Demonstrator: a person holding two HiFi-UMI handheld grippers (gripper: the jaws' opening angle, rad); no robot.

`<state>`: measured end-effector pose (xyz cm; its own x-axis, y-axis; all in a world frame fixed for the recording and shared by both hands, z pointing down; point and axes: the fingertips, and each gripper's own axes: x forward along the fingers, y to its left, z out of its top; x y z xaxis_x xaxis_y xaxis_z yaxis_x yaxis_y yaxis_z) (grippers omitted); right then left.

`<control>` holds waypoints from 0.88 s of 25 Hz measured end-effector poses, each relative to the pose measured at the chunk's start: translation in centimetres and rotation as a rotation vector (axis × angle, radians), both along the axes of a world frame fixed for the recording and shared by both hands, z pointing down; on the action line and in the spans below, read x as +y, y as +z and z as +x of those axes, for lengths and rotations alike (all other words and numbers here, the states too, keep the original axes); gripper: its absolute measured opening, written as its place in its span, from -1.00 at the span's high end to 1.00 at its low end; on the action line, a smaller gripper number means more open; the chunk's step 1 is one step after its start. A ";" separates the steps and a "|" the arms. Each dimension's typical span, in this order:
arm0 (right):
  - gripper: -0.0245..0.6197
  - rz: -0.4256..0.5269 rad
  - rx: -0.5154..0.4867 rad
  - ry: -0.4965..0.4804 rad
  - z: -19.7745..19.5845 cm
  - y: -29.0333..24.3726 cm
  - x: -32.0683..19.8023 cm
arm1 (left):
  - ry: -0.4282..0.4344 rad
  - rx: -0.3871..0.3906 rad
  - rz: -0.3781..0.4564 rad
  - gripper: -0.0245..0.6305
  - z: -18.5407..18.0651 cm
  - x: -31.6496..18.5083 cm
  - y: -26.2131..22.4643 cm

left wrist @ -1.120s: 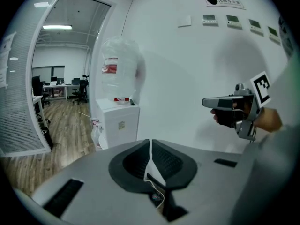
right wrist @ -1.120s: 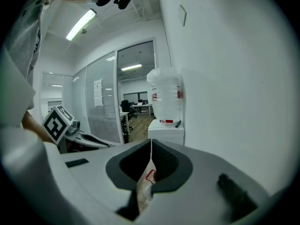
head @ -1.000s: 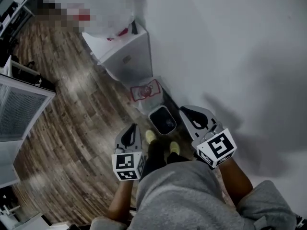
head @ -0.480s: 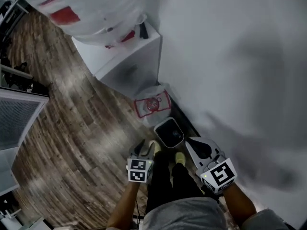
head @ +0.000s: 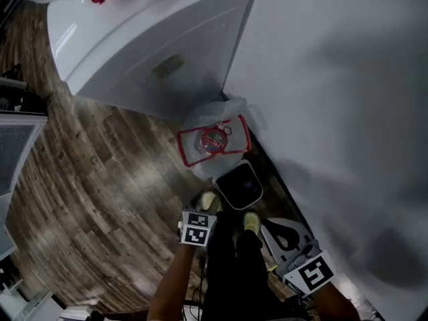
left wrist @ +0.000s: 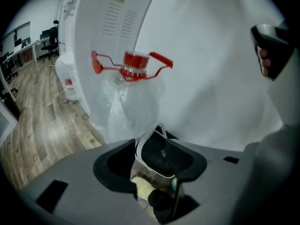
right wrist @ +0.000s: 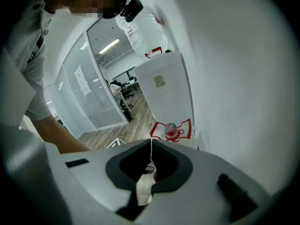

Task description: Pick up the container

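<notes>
Near the middle of the head view, the clear container (head: 214,141) with its red cap and red carry handle stands on the wood floor (head: 100,192), tucked into the corner where the white cabinet (head: 154,39) meets the pale wall (head: 334,79). Just below and to the right of it in the frame, a dark bin (head: 239,184) with a pale rim sits at the foot of the wall, close beside the container. The person's yellow shoes (head: 251,223) show right under the bin.

At the lower centre of that view the left gripper (head: 195,218) hangs above the floor, apart from both things. In the left gripper view its jaws are spread and opening, with nothing pinched. The bin and one shoe show through the gap, farther off, and the container rises above the jaws in the upper middle of the frame.

At the lower right of the head view the right gripper (head: 277,229) hangs near the wall. In its own view the jaws are pressed together on nothing, with the red cap showing just above them.
</notes>
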<state>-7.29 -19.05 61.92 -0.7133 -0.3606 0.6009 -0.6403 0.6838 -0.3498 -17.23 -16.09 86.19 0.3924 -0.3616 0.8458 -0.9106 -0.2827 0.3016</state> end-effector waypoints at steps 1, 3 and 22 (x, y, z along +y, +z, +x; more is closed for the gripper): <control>0.84 -0.011 -0.003 -0.002 -0.1 1.0 0.3 | 0.012 -0.008 -0.005 0.30 0.2 0.0 1.6; 0.84 -0.031 -0.012 -0.003 -0.2 2.9 0.8 | 0.043 -0.031 -0.019 0.30 0.5 0.2 4.6; 0.84 -0.165 -0.122 0.050 1.1 9.8 3.9 | 0.191 -0.035 -0.039 0.52 4.7 -0.3 14.9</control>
<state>-6.24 -15.13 71.72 -0.7680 -0.3013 0.5651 -0.6182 0.5793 -0.5313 -12.49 -16.39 101.12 0.4205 -0.2497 0.8723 -0.8517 -0.4400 0.2847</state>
